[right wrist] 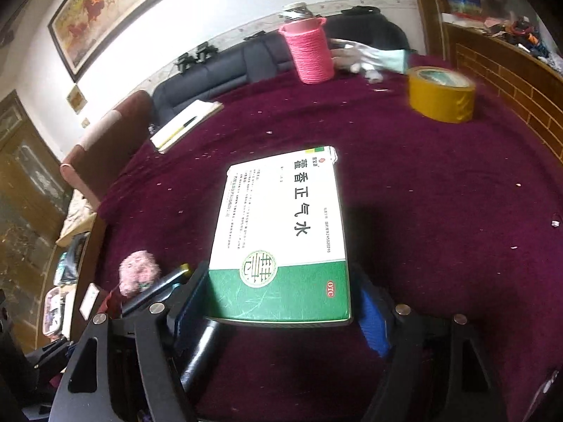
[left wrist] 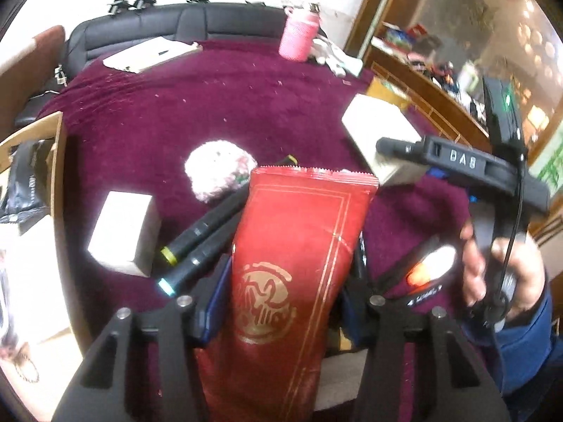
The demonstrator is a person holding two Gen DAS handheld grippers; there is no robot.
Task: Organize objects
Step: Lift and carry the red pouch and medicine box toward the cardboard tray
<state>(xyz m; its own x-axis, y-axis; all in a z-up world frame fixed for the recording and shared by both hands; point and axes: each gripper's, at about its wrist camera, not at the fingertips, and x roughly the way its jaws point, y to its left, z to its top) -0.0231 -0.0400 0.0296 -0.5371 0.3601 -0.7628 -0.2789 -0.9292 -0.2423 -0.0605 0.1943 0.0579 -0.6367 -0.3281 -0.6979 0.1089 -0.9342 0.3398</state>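
My left gripper [left wrist: 281,313] is shut on a red foil packet [left wrist: 292,246] with gold print, held above the maroon tablecloth [left wrist: 211,105]. Two black markers [left wrist: 200,242] lie just left of it, by a pink fuzzy ball [left wrist: 218,172] and a white box [left wrist: 123,232]. My right gripper [right wrist: 278,309] is shut on a white and green medicine box [right wrist: 281,232] with Chinese print, held above the cloth. In the left wrist view the right gripper [left wrist: 397,147] holds that box [left wrist: 380,133] at the right.
A pink yarn-wrapped jar [right wrist: 311,52] and white gloves [right wrist: 366,56] stand at the far edge. A yellow tape roll [right wrist: 440,95] sits far right. A notepad with a pen [right wrist: 186,123] lies far left. A cardboard box [left wrist: 31,176] with items is at the left edge.
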